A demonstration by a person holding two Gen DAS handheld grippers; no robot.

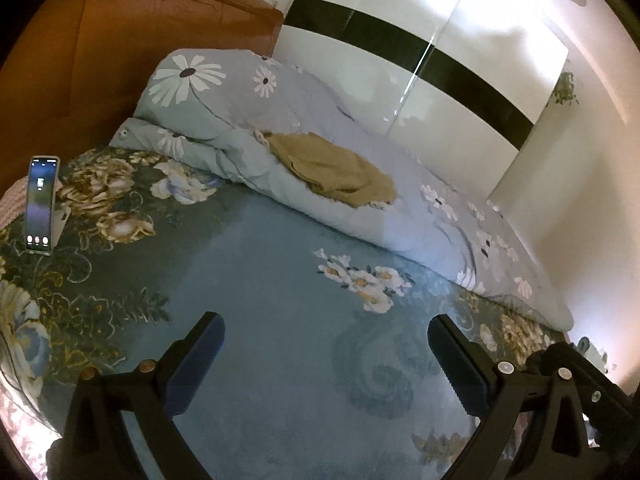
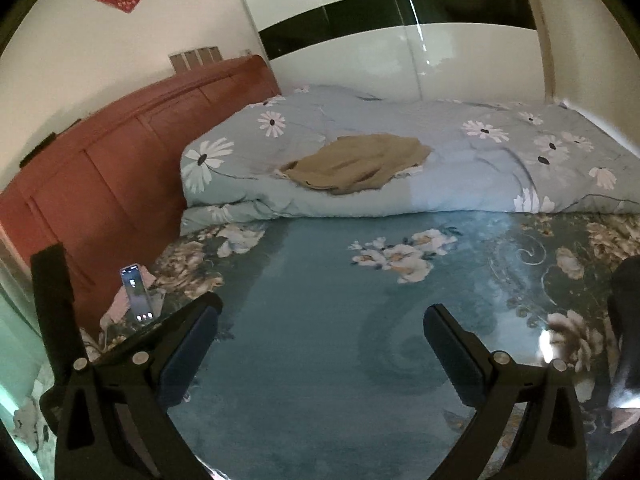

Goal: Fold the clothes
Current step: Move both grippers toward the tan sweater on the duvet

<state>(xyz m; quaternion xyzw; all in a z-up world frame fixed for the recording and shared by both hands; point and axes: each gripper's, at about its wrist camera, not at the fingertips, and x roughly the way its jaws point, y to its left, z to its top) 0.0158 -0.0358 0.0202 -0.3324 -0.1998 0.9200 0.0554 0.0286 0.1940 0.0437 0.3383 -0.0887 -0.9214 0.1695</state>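
Observation:
A crumpled tan garment [image 1: 338, 172] [image 2: 356, 163] lies on top of a folded pale-blue daisy-print quilt [image 1: 304, 120] [image 2: 460, 164] at the far side of the bed. My left gripper [image 1: 324, 354] hovers open over the blue floral bedsheet [image 1: 260, 280], well short of the garment, with nothing between its fingers. My right gripper [image 2: 320, 344] is also open and empty above the same sheet [image 2: 304, 320], with the garment far ahead of it.
A lit phone [image 1: 41, 204] [image 2: 137, 294] stands propped at the left near the brown wooden headboard [image 1: 140, 48] [image 2: 132, 176]. A glossy white wardrobe [image 1: 420, 80] [image 2: 400, 48] with a black stripe runs behind the bed. A dark limb [image 2: 626, 340] shows at the right edge.

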